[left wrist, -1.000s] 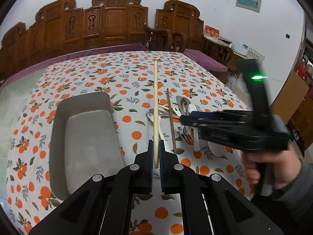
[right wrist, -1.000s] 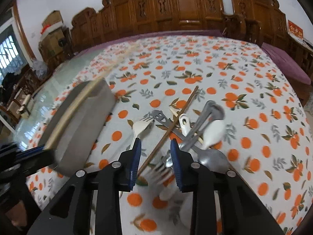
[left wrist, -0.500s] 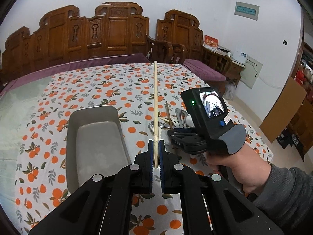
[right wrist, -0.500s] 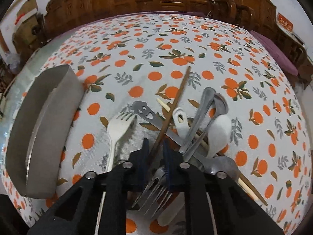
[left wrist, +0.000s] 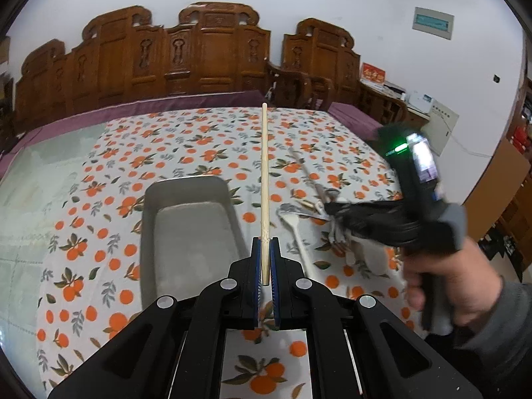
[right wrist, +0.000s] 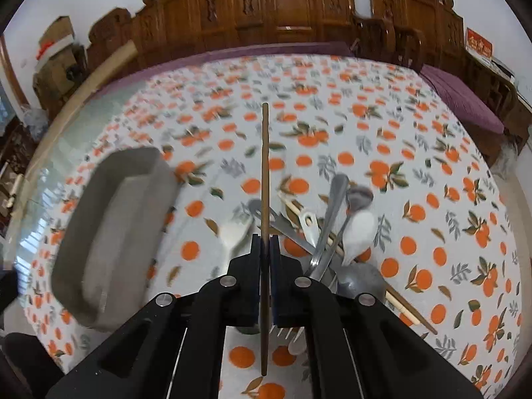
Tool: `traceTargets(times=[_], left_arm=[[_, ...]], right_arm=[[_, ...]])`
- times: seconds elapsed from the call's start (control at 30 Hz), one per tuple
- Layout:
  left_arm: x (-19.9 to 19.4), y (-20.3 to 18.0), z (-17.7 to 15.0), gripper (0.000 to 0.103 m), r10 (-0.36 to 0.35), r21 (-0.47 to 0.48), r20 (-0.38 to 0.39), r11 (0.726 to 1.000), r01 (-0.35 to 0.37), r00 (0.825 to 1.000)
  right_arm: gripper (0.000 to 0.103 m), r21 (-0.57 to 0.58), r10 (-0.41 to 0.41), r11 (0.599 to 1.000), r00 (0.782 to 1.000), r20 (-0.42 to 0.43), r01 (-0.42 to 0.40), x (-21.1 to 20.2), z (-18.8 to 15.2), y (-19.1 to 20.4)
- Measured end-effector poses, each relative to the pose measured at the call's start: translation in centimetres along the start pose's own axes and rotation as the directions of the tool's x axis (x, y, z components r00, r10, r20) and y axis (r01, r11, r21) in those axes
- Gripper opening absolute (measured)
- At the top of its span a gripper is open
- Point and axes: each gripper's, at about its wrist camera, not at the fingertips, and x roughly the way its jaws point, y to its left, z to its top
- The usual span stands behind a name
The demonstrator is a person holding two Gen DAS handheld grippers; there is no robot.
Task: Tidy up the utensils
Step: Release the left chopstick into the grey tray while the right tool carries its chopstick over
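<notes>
Both claws are pinching chopsticks right now: your left claw (left wrist: 265, 266) is clamped on a pale bamboo chopstick (left wrist: 264, 179) that sticks straight out over the counter (left wrist: 186, 146), just beside the grey tray (left wrist: 186, 232), and your right claw (right wrist: 265, 266) is squeezed on a dark brown chopstick (right wrist: 264, 179) held above the utensil pile (right wrist: 332, 229). Biggest worry, I'd say: both sticks are thin, smooth and round, gripped near one end, so they look likely to pivot or slide out if you swing fast, and the blur in the right view suggests you're moving quickly. That long free end could also catch the tray's wall or snag the pile. The pile is a tangle too: shiny metal spoons and forks, a white plastic fork (right wrist: 232, 236), a white spoon (right wrist: 357, 229) and another pale chopstick underneath, all crossed, so one nudge could scatter them. The tray is matte with rounded corners and low walls, and looks empty. The orange-print cloth looks slick.
</notes>
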Motion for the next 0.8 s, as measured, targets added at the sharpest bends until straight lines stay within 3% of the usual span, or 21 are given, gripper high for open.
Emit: traceTargets(times=[0.3,0.63,0.8], left_arm=[[1.3,2.7,-1.0,0.004,0.068,-0.040,-0.070,0.997,-0.070,0.995],[3.6,5.5,-3.4,0.004,0.143,-0.078,-0.193,0.984,-0.160,0.971],[4.2,5.9,-3.7,0.004,0.146,-0.085,-0.207,0.982,-0.167,0.967]], right_arm=[[0.006,-0.048,0.070,0.997,0.995,0.068,-0.067,-3.9,0.5,2.5],[0.006,-0.098,0.115,0.989,0.991,0.075,-0.107,-5.1,-0.2,5.4],[0.006,-0.105,0.127,0.987,0.990,0.066,-0.120,-5.1,-0.5,5.9]])
